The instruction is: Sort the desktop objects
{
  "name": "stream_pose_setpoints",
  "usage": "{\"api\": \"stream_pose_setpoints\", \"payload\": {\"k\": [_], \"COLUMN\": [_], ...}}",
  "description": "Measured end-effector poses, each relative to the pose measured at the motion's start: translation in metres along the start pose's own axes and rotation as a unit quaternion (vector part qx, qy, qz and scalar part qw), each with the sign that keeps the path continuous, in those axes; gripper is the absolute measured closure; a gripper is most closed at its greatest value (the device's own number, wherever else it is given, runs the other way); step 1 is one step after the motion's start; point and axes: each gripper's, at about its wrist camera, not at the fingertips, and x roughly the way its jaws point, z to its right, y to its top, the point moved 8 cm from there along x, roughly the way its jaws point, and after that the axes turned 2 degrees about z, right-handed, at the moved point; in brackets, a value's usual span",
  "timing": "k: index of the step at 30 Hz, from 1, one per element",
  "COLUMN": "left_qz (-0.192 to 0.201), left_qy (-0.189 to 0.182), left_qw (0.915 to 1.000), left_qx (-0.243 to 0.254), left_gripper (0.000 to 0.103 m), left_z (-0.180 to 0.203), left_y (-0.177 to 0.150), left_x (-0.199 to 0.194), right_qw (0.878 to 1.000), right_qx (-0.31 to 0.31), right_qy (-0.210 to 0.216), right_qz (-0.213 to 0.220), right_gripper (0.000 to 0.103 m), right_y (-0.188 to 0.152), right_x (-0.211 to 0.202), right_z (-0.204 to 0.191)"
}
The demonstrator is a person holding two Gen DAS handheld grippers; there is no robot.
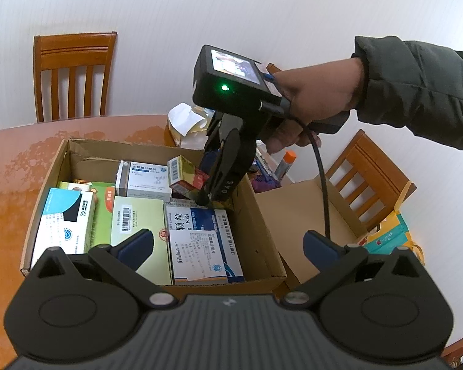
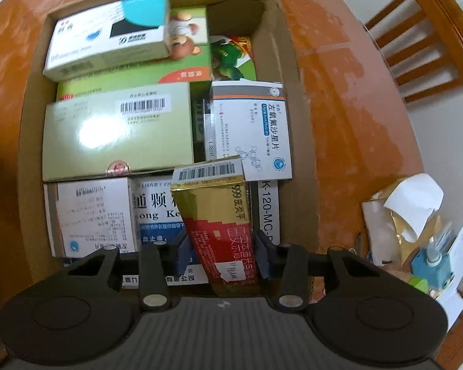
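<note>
An open cardboard box (image 1: pixel 256 231) packed with medicine cartons is shown on an orange-brown table (image 1: pixel 15 185), viewed from both wrist cameras. In the right wrist view, the right gripper (image 2: pixel 222 254) is pointed straight down into the box, and a gold-and-red ointment carton (image 2: pixel 219 215) is clamped between its blue pads (image 2: pixel 264 254); the carton's barcoded end is directed toward 12 o'clock, above a white-and-blue granule box (image 2: pixel 157 212). In the left wrist view, the same gripper is seen at 1 o'clock from the box centre, held by a hand (image 1: pixel 318 104) emerging from a dark green sleeve (image 1: pixel 423 92), with the gold-and-red carton projecting at its 9 o'clock side. The left gripper (image 1: pixel 228 245) is held over the near edge of the box with its jaws apart and nothing between them. A pale green barcoded box (image 2: pixel 117 129) is seen at 10 o'clock from the clamped carton, a white tablet box (image 2: pixel 253 129) at 1 o'clock, and a white-and-teal box (image 2: pixel 108 37) near the far wall at 11 o'clock. Crumpled packaging (image 2: pixel 407 212) is seen on the table at 3 o'clock, outside the box. Wooden chairs (image 1: pixel 74 74) are placed beyond the table.
</note>
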Motion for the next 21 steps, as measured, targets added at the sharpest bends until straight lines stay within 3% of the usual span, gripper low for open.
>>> {"api": "stream_pose_setpoints", "payload": {"k": [4, 6, 8, 10, 17, 21], "left_qz": [0.000, 0.001, 0.003, 0.003, 0.003, 0.002], "left_qy": [0.002, 0.003, 0.003, 0.005, 0.007, 0.004], "left_qw": [1.0000, 1.0000, 1.0000, 1.0000, 0.9999, 0.9999], "left_qx": [-0.005, -0.005, -0.005, -0.007, -0.013, -0.012], "left_gripper": [0.000, 0.000, 0.000, 0.000, 0.000, 0.000], "left_z": [-0.003, -0.003, -0.004, -0.005, -0.010, -0.009], "left_y": [-0.002, -0.002, -0.003, -0.003, -0.006, -0.007], "left_x": [-0.003, -0.005, -0.007, -0.008, -0.010, -0.009], "right_qw": [0.999, 0.999, 0.999, 1.000, 0.999, 0.994], "right_qx": [-0.013, -0.005, 0.009, 0.030, 0.037, 0.091], "right_qy": [-0.026, -0.025, -0.017, -0.006, -0.013, 0.041], "right_qz": [-0.018, -0.025, -0.026, -0.007, 0.026, 0.053], "right_gripper": [0.058, 0.051, 0.021, 0.012, 0.011, 0.005], "right_y": [0.001, 0.003, 0.004, 0.007, 0.012, 0.020], "right_x": [0.006, 0.012, 0.017, 0.012, -0.009, -0.011], "right_z": [0.004, 0.005, 0.007, 0.010, 0.014, 0.017]}}
